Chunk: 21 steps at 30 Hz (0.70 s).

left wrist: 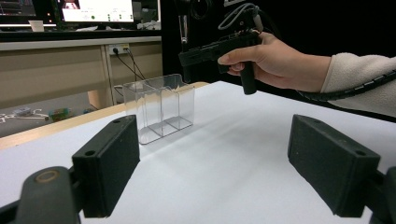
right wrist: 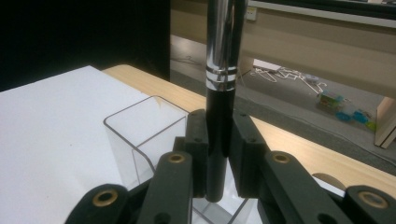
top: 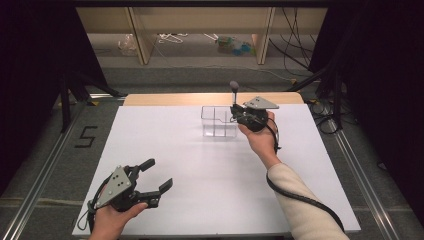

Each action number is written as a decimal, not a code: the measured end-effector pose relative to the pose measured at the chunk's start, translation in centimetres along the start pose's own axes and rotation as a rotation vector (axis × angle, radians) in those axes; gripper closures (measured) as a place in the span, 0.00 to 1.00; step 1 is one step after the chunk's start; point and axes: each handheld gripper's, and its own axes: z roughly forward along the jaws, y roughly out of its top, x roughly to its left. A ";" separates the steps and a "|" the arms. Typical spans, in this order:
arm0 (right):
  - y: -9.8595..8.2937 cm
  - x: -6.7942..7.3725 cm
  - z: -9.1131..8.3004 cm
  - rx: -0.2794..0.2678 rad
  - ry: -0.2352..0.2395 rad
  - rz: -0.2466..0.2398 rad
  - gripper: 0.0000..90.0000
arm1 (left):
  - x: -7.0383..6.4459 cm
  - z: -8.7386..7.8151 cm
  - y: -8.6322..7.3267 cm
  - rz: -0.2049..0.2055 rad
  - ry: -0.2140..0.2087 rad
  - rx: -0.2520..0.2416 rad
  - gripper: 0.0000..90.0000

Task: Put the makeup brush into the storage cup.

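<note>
My right gripper [top: 235, 114] is shut on a brush [top: 234, 90] with a black handle and a silver ferrule [right wrist: 220, 51], held upright with its dark head on top. It hovers at the right end of a clear plastic box with compartments [top: 217, 121], and the handle's lower end is over the box's open top [right wrist: 140, 133]. My left gripper [top: 159, 173] rests near the table's front left, open, with nothing between its jaws. In the left gripper view the clear box [left wrist: 159, 106] stands well beyond the open left gripper [left wrist: 222, 158].
A white sheet [top: 165, 150] covers the table, with a wooden edge [top: 165, 99] at the back. Cables and small items lie on the floor [top: 200, 45] behind. The right forearm in a cream sleeve [top: 300, 205] crosses the table's right side.
</note>
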 end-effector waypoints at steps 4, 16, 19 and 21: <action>0.0 0.0 0.1 -0.003 0.003 -0.008 0.88 | 0.0 0.0 0.0 -0.001 0.000 0.000 0.18; -0.2 -0.1 0.4 0.008 -0.001 -0.005 0.88 | 0.0 0.0 0.0 -0.002 0.000 0.000 0.18; -0.2 -0.1 0.4 0.010 0.002 -0.003 0.88 | 0.0 0.0 0.0 0.000 0.000 0.000 0.18; -0.3 -0.1 0.5 0.006 -0.003 -0.001 0.88 | 0.0 0.0 0.0 -0.002 -0.001 0.000 0.18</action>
